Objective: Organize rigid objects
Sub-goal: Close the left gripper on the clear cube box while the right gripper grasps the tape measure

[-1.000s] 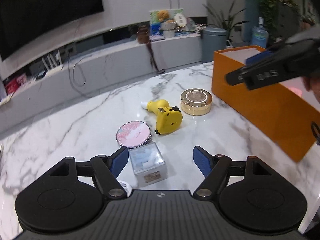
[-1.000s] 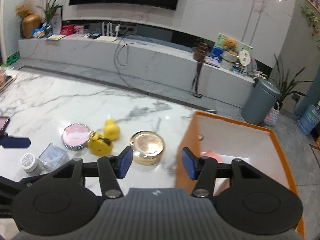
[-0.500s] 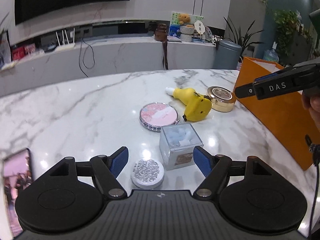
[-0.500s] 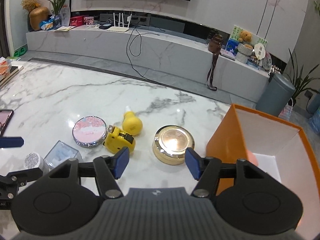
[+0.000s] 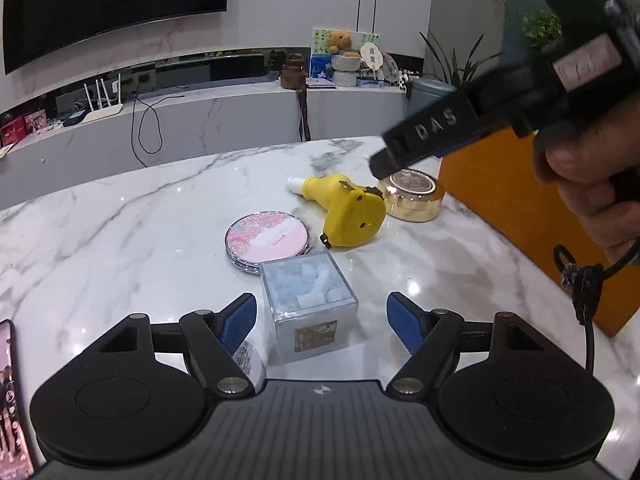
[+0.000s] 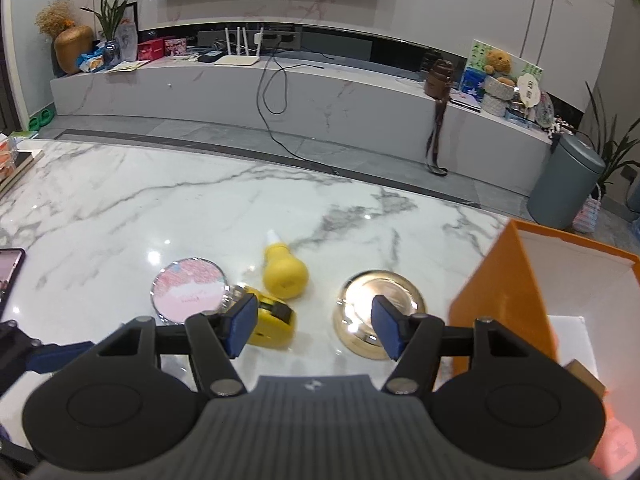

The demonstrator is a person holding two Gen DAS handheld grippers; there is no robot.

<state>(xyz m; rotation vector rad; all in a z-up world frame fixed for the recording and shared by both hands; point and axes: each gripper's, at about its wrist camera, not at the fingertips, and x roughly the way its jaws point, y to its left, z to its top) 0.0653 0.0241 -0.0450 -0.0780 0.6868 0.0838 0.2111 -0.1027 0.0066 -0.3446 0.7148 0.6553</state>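
Note:
On the marble table lie a clear cube box (image 5: 308, 304), a pink round compact (image 5: 267, 240) (image 6: 188, 292), a yellow tape measure (image 5: 354, 220) (image 6: 270, 322), a yellow bottle (image 6: 282, 270) and a gold round tin (image 5: 414, 196) (image 6: 378, 312). A small round jar (image 5: 248, 358) sits under my left finger. My left gripper (image 5: 322, 318) is open, its fingers either side of the cube box. My right gripper (image 6: 314, 322) is open and empty, low over the table between tape measure and tin. It also shows from the left wrist (image 5: 432, 136).
An open orange box (image 6: 520, 292) (image 5: 520, 208) stands at the table's right, with something pink inside. A phone (image 5: 12, 400) (image 6: 10, 268) lies at the left. A TV bench, cables and a bin are beyond the table.
My left gripper has moved forward so the cube box lies between its fingers. My right gripper has moved left and down from the orange box toward the tin and tape measure.

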